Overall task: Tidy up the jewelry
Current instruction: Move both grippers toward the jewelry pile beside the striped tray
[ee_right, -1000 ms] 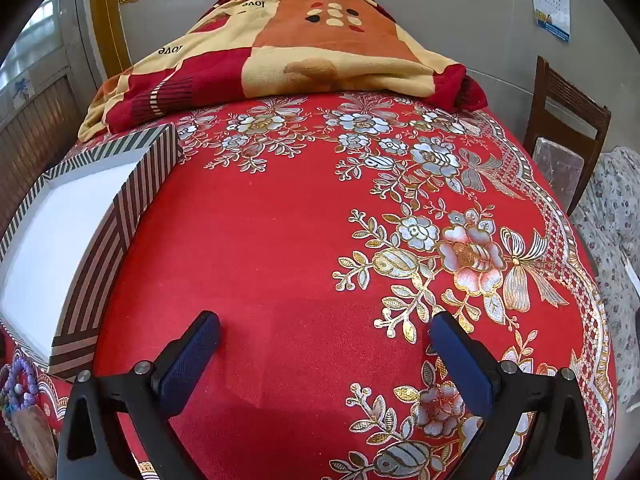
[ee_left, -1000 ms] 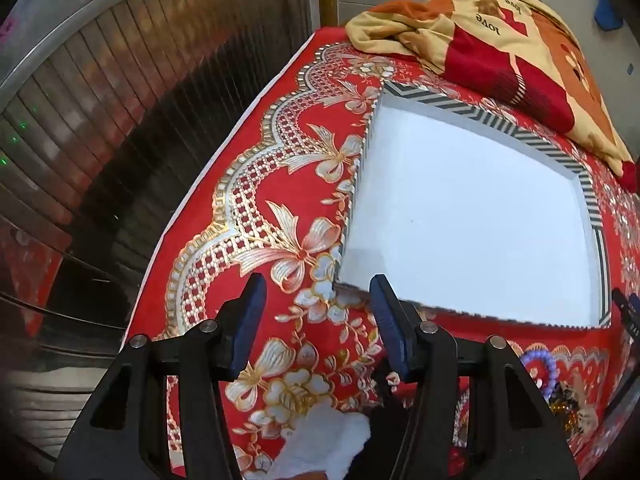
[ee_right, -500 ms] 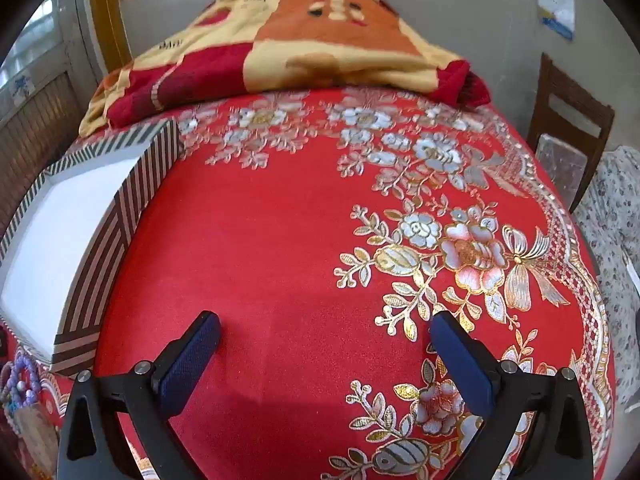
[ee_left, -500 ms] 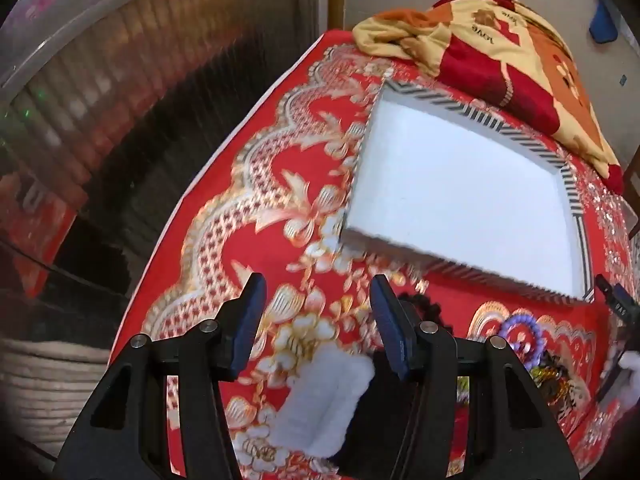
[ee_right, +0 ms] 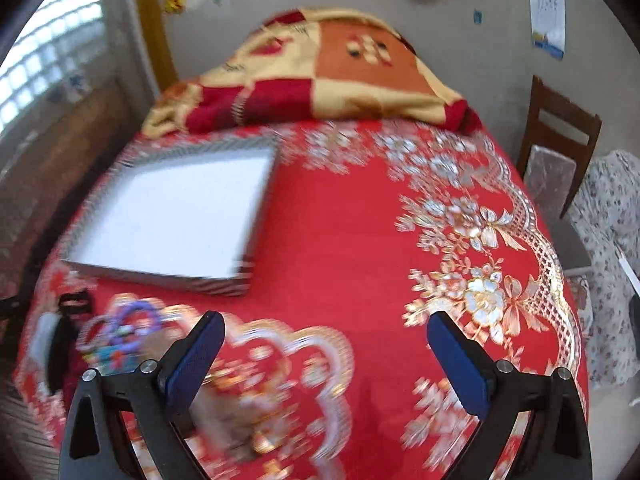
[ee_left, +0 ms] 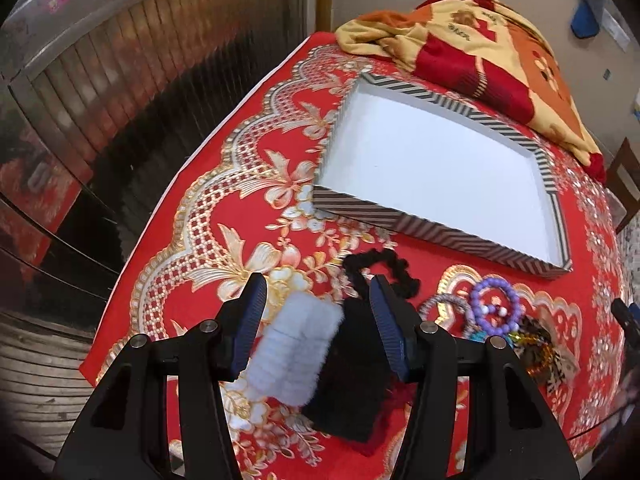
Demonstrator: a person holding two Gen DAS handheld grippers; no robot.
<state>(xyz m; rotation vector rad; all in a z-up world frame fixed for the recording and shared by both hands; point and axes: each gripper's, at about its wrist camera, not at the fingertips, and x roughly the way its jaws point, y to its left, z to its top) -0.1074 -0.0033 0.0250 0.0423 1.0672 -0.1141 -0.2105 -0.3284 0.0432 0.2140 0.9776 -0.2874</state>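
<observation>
An empty striped box with a white floor [ee_left: 432, 160] lies on the red tablecloth; it also shows in the right wrist view [ee_right: 176, 216]. In front of it lie a white fluffy piece [ee_left: 294, 352], a black fuzzy piece [ee_left: 352, 376], a black scrunchie [ee_left: 384, 268], a purple bead bracelet [ee_left: 494, 304] and a heap of beaded items [ee_left: 536, 344]. My left gripper [ee_left: 318, 320] is open, above the white and black pieces. My right gripper [ee_right: 324, 356] is open and empty over the cloth, right of the blurred jewelry pile [ee_right: 120, 332].
A folded red and yellow blanket [ee_left: 480, 40] lies behind the box. The table's left edge [ee_left: 132, 260] drops toward a metal shutter. A wooden chair [ee_right: 556, 140] stands at the right.
Both grippers have pulled back and up from the table. The jewelry pile, before mostly hidden, has come into both views. Both stay open.
</observation>
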